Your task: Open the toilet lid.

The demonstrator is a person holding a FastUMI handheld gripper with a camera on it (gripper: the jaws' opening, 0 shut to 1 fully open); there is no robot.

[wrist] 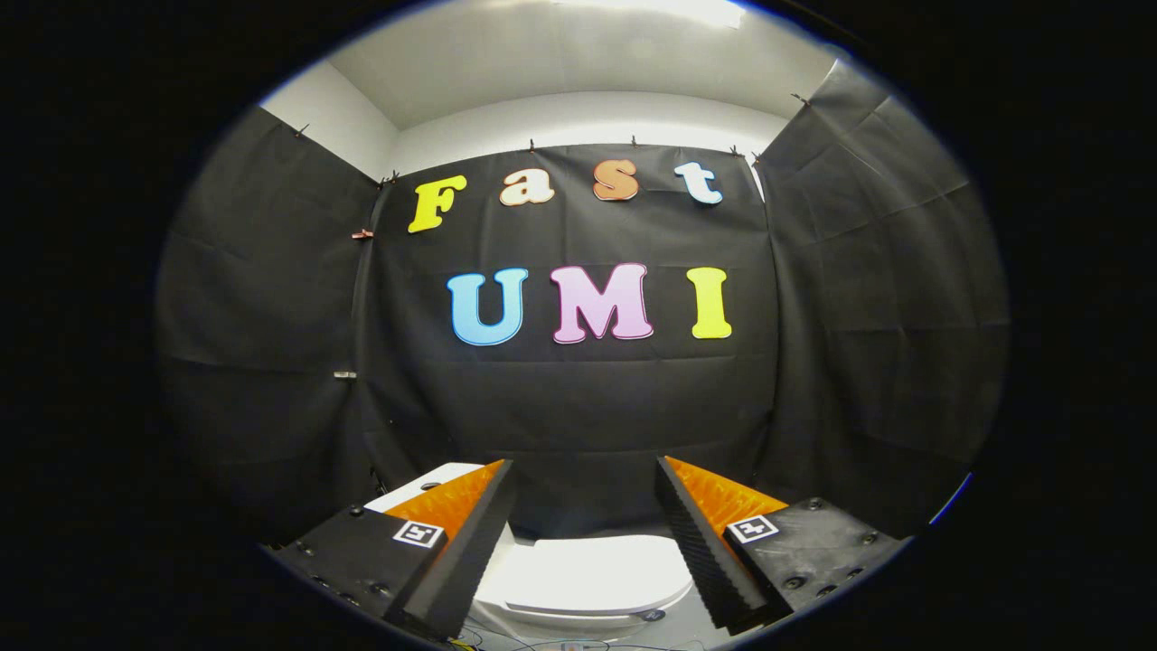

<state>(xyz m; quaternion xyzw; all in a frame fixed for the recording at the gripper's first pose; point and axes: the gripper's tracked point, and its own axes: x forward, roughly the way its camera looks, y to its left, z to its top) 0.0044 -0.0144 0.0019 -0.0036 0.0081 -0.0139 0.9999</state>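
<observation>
The booth's black cloth wall (578, 407) closes in on three sides, with a pale ceiling (587, 63) lit from above, so the room gives little space to swing wide. Below sits the white toilet (434, 477), its lid (587, 574) apparently down and flat, seen between and beyond the fingers. The tongs (586, 479) hang apart, empty, well above the lid and touching nothing. The likely trouble is the lid's smooth, glossy face: the ribbed fingers (470, 533) could skid off the rim if they hook too shallowly, or catch the seat beneath along with it. Loose cables (506, 640) lie on the floor by the bowl and could snag.
</observation>
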